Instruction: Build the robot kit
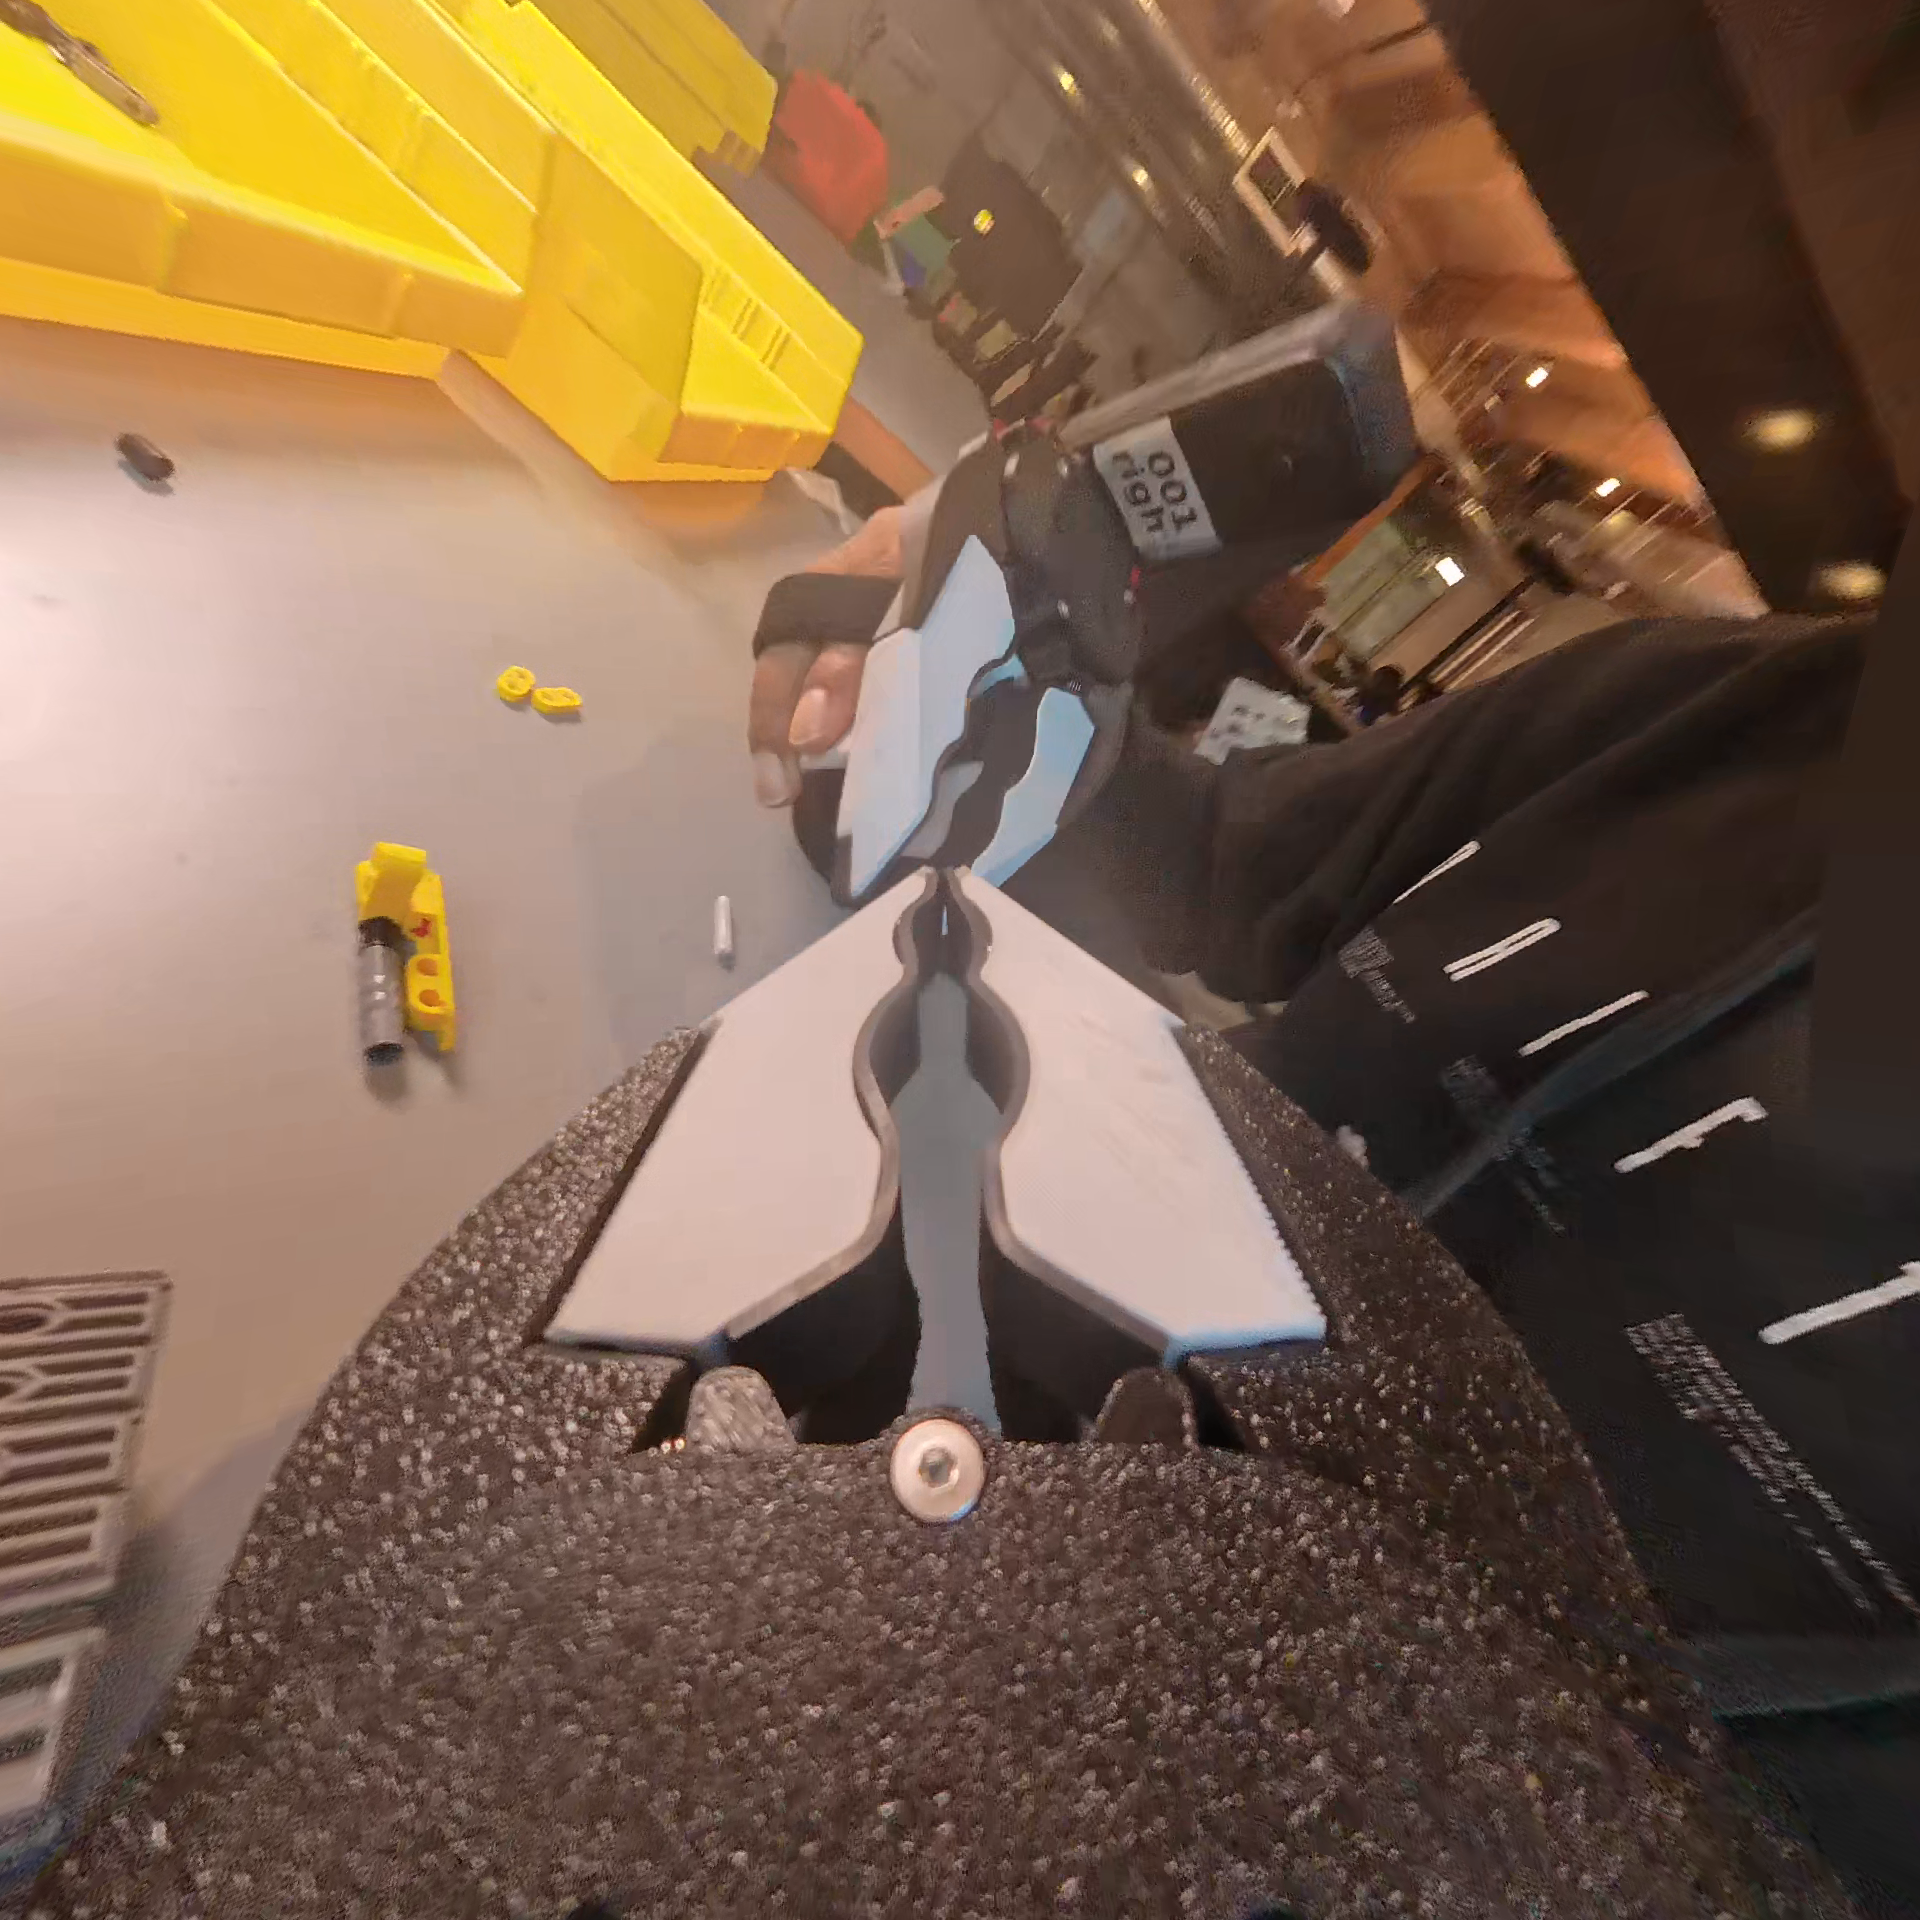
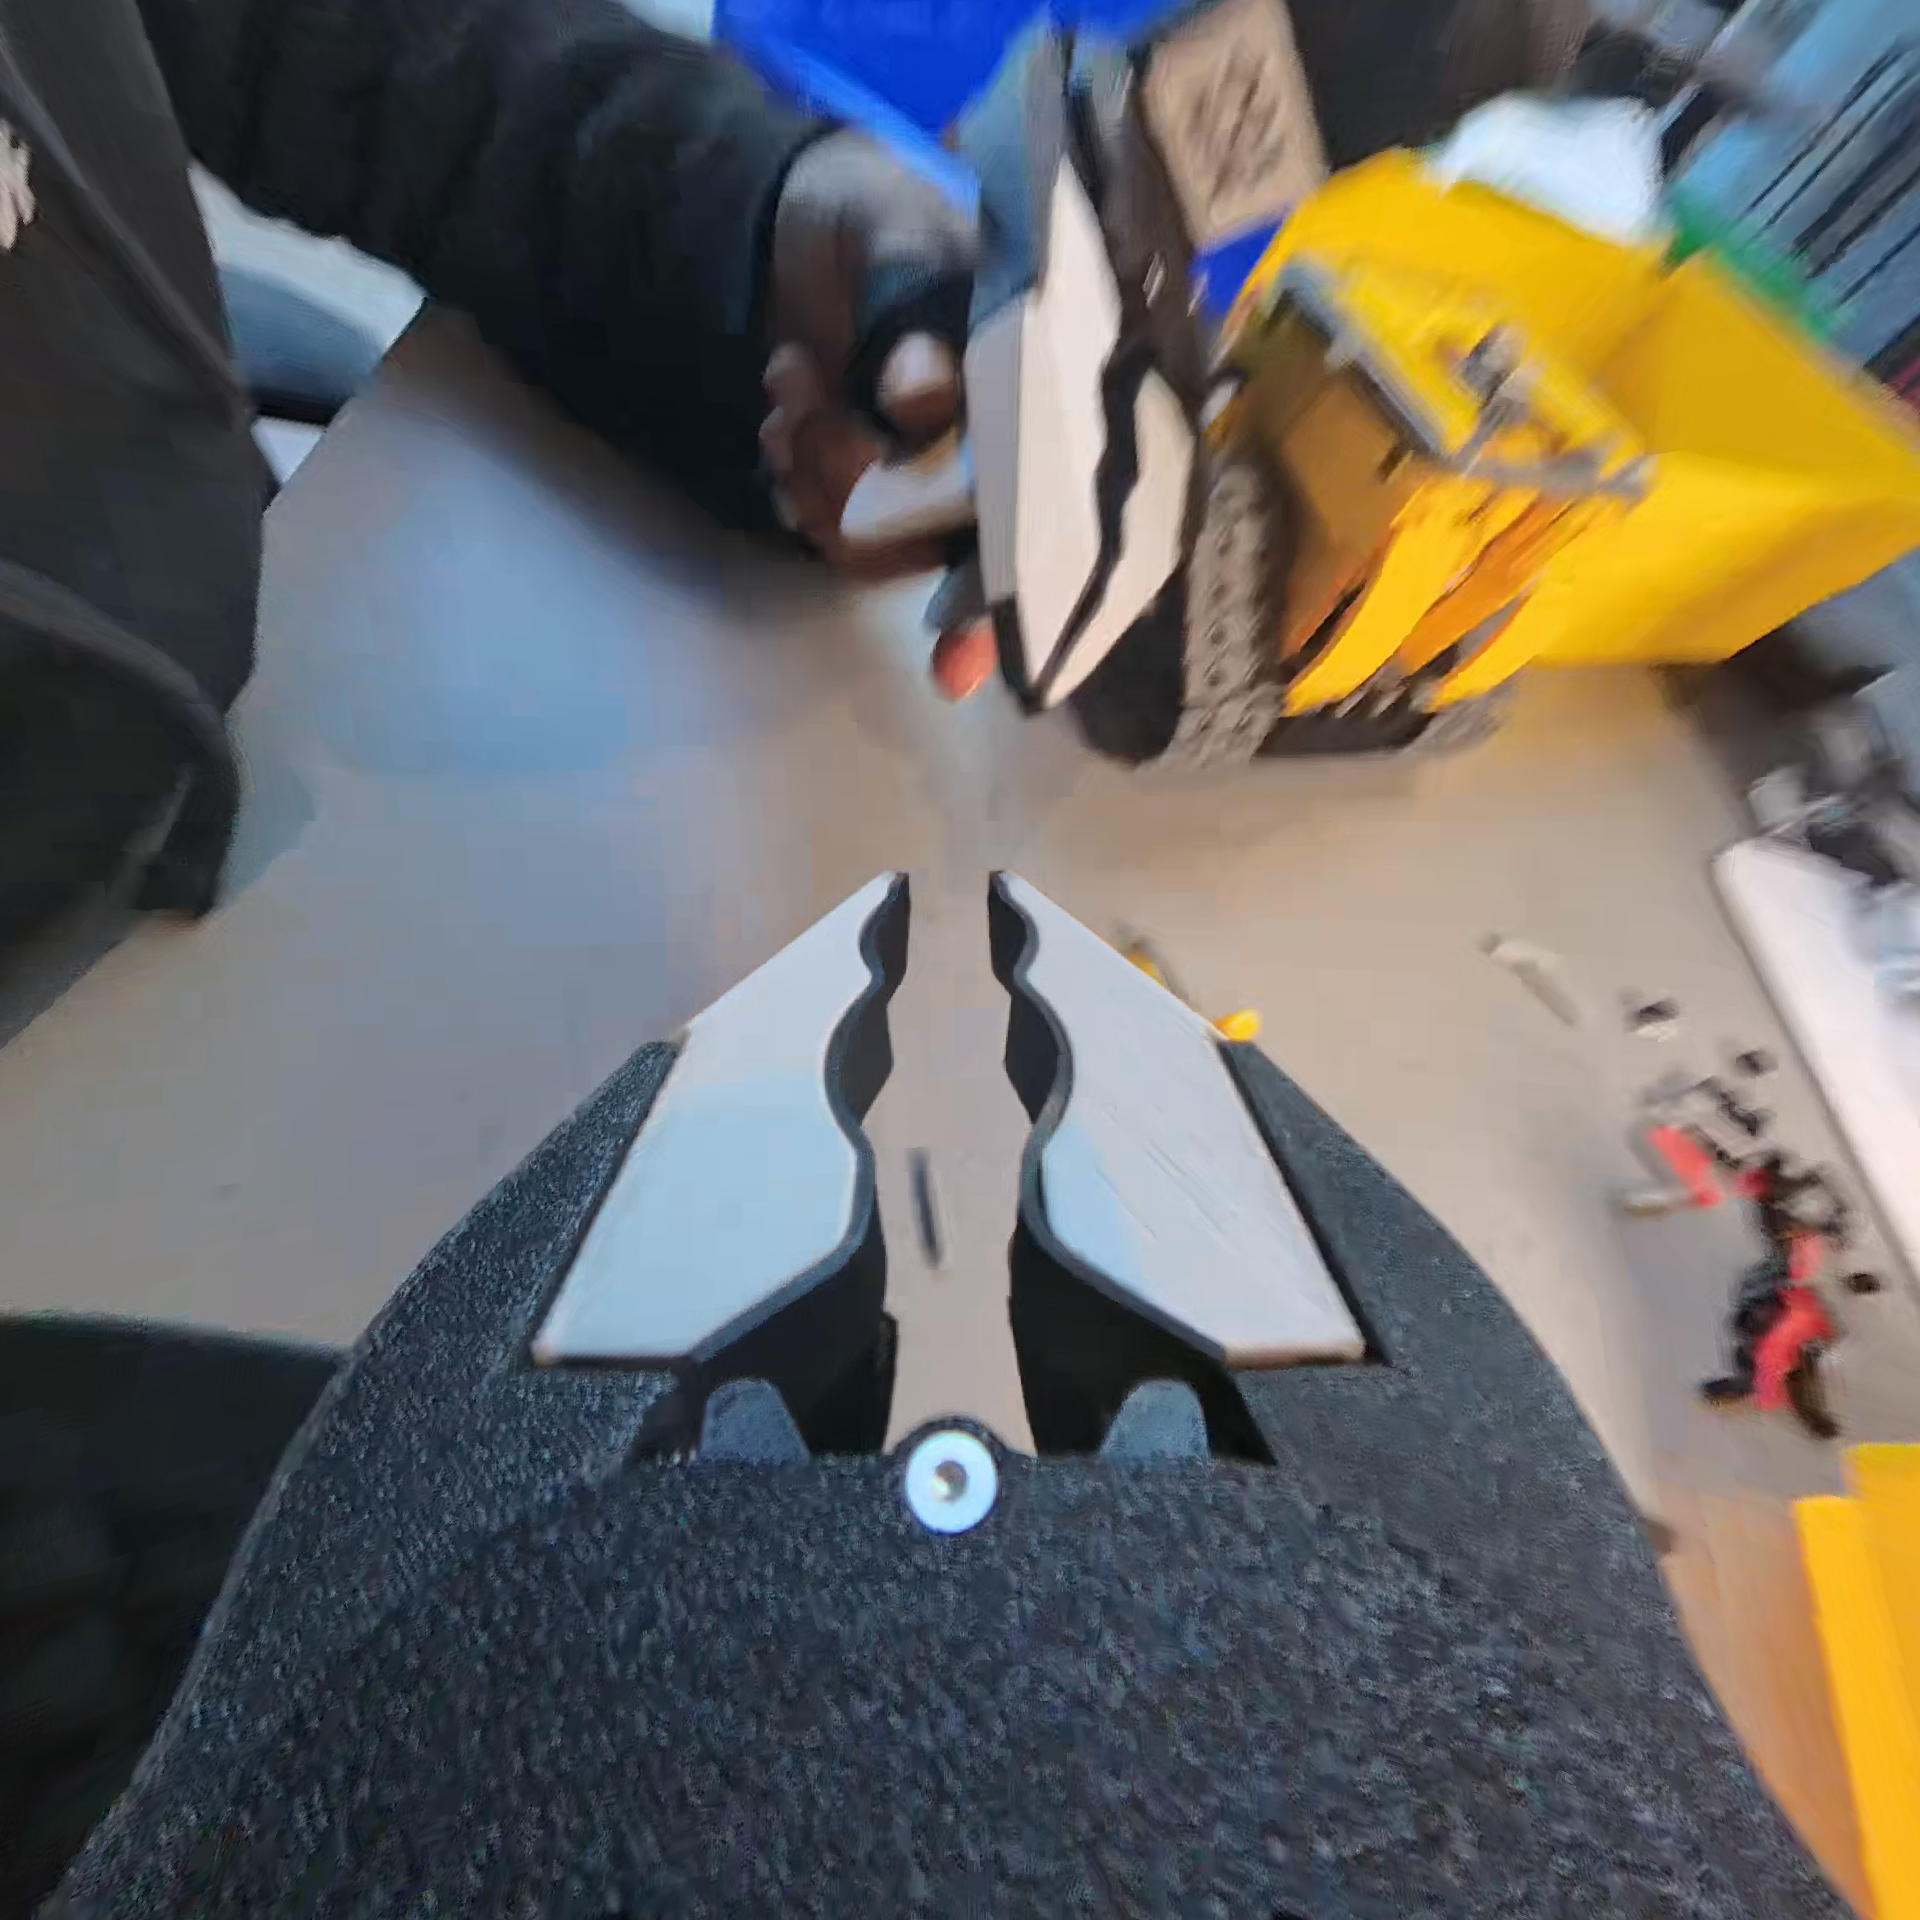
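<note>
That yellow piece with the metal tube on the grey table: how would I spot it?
Start at the yellow bins in the left wrist view and come down the grey table. The yellow piece with the metal tube lies alone there. Unlike the two small yellow rings, it carries a grey cylinder.

Your left gripper (image 1: 948,883) has smooth matt grey fingers (image 1: 727,1164) in a rough, speckled black body with one shiny metal screw (image 1: 938,1477). The table (image 1: 260,727) looks smooth and matt; the yellow bins (image 1: 644,343) are glossy plastic.
</note>
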Demonstrator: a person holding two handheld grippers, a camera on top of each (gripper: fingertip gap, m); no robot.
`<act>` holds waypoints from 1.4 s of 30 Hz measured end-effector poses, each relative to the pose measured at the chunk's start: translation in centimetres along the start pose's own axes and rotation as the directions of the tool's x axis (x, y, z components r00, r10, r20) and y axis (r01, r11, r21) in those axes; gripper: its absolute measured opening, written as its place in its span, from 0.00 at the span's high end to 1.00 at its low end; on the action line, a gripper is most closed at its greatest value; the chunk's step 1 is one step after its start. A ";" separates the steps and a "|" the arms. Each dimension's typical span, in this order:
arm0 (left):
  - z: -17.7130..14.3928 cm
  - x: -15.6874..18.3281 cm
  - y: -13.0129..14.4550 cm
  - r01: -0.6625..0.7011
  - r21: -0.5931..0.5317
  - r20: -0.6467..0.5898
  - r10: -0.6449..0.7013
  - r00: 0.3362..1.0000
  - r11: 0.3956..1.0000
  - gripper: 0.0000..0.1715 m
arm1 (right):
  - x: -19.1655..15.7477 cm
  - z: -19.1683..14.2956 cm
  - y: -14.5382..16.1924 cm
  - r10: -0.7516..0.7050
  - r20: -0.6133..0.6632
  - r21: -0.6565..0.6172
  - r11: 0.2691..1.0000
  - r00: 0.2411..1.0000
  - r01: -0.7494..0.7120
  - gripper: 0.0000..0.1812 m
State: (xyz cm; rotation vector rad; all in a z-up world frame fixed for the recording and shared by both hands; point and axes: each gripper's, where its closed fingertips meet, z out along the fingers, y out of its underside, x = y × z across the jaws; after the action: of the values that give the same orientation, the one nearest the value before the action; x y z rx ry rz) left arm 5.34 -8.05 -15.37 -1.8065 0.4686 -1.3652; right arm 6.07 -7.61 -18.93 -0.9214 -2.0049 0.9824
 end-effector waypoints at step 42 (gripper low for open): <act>-1.1 0.9 -2.0 -0.017 0.131 -0.034 0.022 0.999 0.991 0.91 | 4.1 -3.3 -5.1 0.666 0.639 0.229 0.314 0.386 -0.921 0.97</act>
State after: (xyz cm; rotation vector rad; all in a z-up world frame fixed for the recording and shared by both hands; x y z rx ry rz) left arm 4.31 -7.86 -13.15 -1.6698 0.4046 -1.3840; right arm 5.33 -5.47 -11.95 -1.5109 -1.2181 2.4286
